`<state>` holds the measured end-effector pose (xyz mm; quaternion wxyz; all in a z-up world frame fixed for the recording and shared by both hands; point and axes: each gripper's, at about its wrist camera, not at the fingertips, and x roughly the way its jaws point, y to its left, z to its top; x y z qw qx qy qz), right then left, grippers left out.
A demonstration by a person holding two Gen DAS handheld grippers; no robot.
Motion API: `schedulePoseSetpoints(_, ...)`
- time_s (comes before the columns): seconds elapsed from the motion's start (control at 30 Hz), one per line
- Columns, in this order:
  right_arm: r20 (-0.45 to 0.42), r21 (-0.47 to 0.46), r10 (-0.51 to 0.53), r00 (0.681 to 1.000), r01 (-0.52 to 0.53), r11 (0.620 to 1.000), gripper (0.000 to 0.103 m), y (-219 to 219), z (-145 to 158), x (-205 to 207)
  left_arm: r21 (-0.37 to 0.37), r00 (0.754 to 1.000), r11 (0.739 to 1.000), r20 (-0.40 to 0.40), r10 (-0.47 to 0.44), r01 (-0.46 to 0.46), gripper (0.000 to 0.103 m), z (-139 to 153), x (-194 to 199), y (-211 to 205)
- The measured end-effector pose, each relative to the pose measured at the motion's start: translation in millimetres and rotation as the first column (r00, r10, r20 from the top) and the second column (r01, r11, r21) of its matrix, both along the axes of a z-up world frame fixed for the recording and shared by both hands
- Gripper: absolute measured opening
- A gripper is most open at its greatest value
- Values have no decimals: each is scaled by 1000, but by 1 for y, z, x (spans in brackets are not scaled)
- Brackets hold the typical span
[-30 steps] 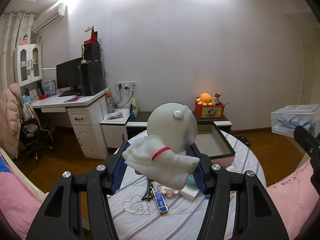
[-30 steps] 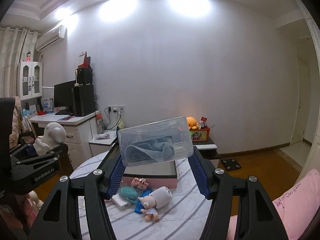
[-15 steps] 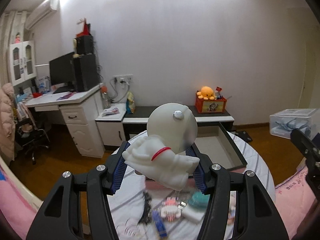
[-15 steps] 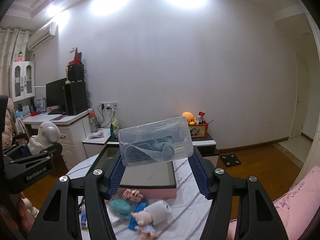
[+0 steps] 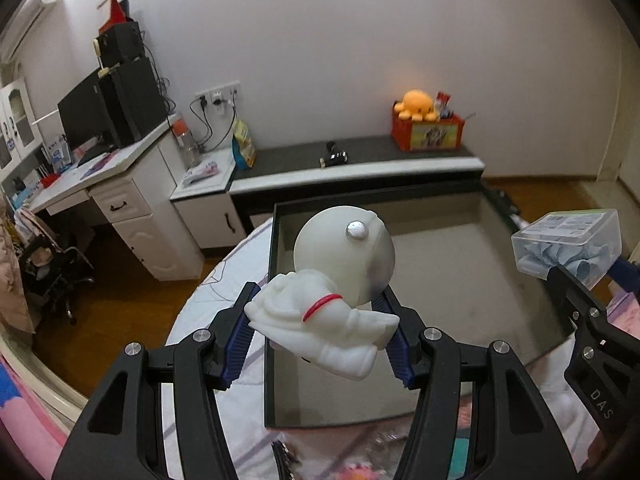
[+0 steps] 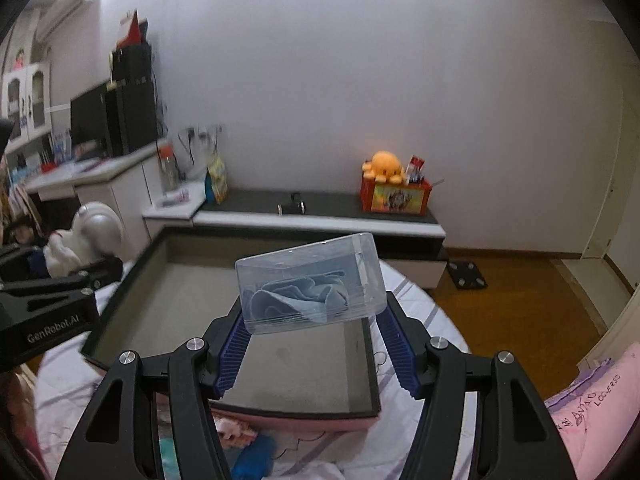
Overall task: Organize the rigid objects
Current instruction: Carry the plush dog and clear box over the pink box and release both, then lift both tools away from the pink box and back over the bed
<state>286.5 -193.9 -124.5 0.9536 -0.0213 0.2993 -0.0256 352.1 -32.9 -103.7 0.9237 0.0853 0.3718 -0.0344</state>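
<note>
Between the blue pads of the left claw sits a white astronaut figure, gripped at its body, its round helmet rising toward the far side and a thin red band round one limb. It hangs over the near left corner of a shallow dark-rimmed tray with a bare grey floor, which rests on a round table under a pale striped cloth.

To the right in the same view, the right claw comes in from the near right edge, clenched on a clear plastic box with a folded blue cloth inside. In the right wrist view that box is tilted, its right end higher, and hangs above the tray's near right part; both pads press its lower sides. The left claw with the astronaut shows at the far left of that view, over the tray's left rim.

Near the camera, on the cloth in front of the tray's pink near wall, lie small blurred toys, too soft to name.

Farther off, a low dark-topped cabinet runs along the white wall, bearing an orange crate with an orange plush octopus on top. A white desk with a black monitor stands at far left.
</note>
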Motion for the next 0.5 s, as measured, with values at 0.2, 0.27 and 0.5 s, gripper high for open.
schedulePoseSetpoints(0.2,-59,-4,5,998,-5,1000,70,0,-16,18,-75,996,997,-93,-16,9,103,-17,17,14)
schedulePoseSetpoints(0.27,-55,-18,-20,998,19,1000,85,0,-18,21,-121,995,993,-98,-28,16,103,-20,17,19)
schedulePoseSetpoints(0.5,-101,-37,-21,995,17,999,85,4,-29,30,-73,993,997,-115,20,-28,103,-31,22,30)
